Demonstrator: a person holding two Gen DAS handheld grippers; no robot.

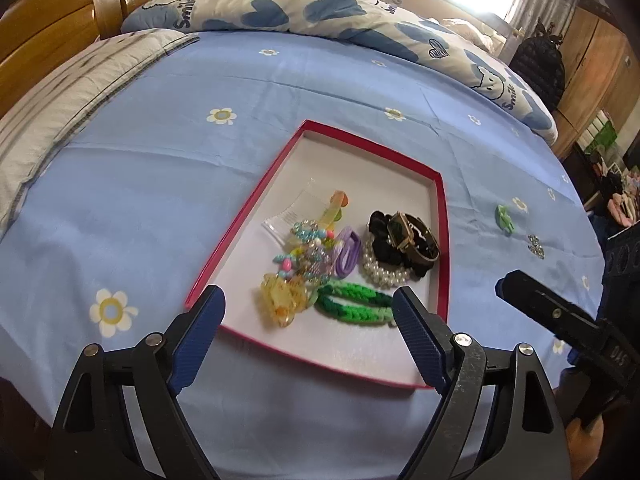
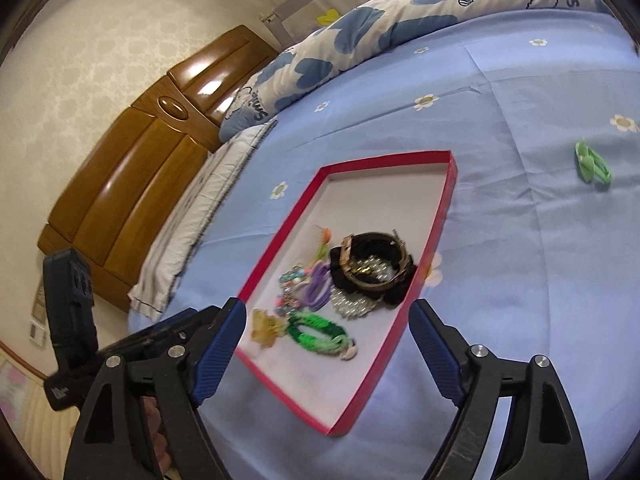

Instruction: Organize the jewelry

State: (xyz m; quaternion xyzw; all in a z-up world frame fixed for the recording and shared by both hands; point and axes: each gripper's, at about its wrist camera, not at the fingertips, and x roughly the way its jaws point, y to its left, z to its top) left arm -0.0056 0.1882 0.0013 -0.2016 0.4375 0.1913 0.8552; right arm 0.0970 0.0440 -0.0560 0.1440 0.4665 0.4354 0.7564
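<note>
A shallow red-rimmed tray [image 1: 440, 216] with a white floor lies on the blue bed sheet; it also shows in the right wrist view [image 2: 436, 224]. In it lie a green braided band [image 1: 352, 302], a yellow clip [image 1: 282, 300], a pearl bracelet [image 1: 384, 274], a black scrunchie with a watch [image 1: 408, 234], a purple band [image 1: 348, 254], beaded pieces and a clear comb [image 1: 290, 216]. A green hair clip [image 1: 505, 219] and a small sparkly piece [image 1: 535, 245] lie on the sheet right of the tray; the clip shows in the right wrist view [image 2: 592, 166]. My left gripper [image 1: 310, 304] is open and empty above the tray's near end. My right gripper [image 2: 328, 320] is open and empty.
A folded blue-and-white duvet [image 1: 304, 8] lies across the far side of the bed. A grey-white pillow [image 1: 68, 92] and a wooden headboard [image 2: 132, 176] are at the left. A black backpack [image 1: 538, 68] and wooden cabinets stand past the bed's right side.
</note>
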